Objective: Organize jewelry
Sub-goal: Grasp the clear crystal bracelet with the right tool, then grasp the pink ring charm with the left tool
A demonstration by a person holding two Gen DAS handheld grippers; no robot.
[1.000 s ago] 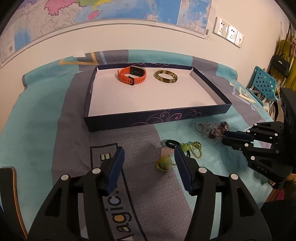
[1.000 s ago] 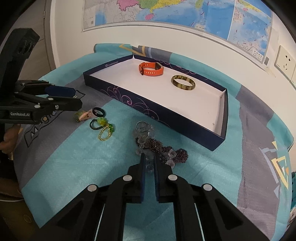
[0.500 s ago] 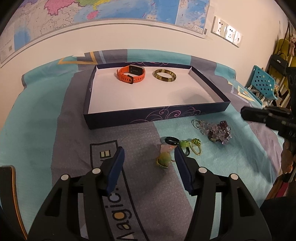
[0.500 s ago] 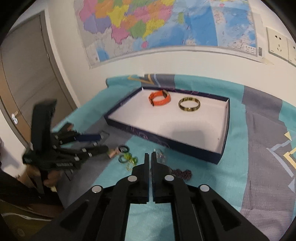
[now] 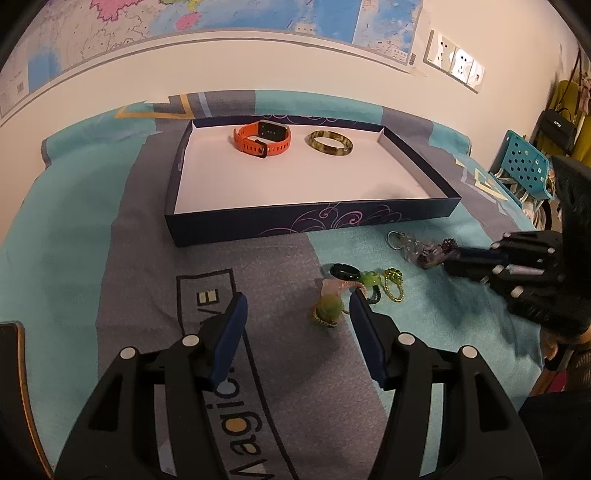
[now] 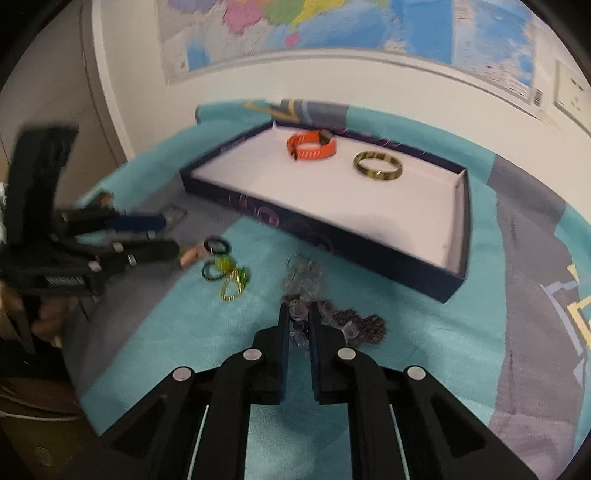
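A dark blue tray (image 5: 306,223) with a white floor holds an orange watch band (image 5: 263,138) and an olive bangle (image 5: 330,143). In front of it lie several rings (image 5: 364,282) and a green pendant (image 5: 327,310). My left gripper (image 5: 297,314) is open, low over the cloth beside the pendant. A bead bracelet (image 6: 325,310) of clear and dark beads lies right of the rings. My right gripper (image 6: 298,319) is slightly open, its tips around clear beads of the bracelet. The tray also shows in the right wrist view (image 6: 332,247).
A teal and grey cloth (image 5: 92,258) covers the table. A wall with a map (image 5: 184,14) stands behind it. A blue perforated chair (image 5: 524,162) and hanging bags are at the far right.
My right gripper swung up and away, then came back down to the bead bracelet, and its jaws have parted a little around the beads. My left gripper has barely moved.
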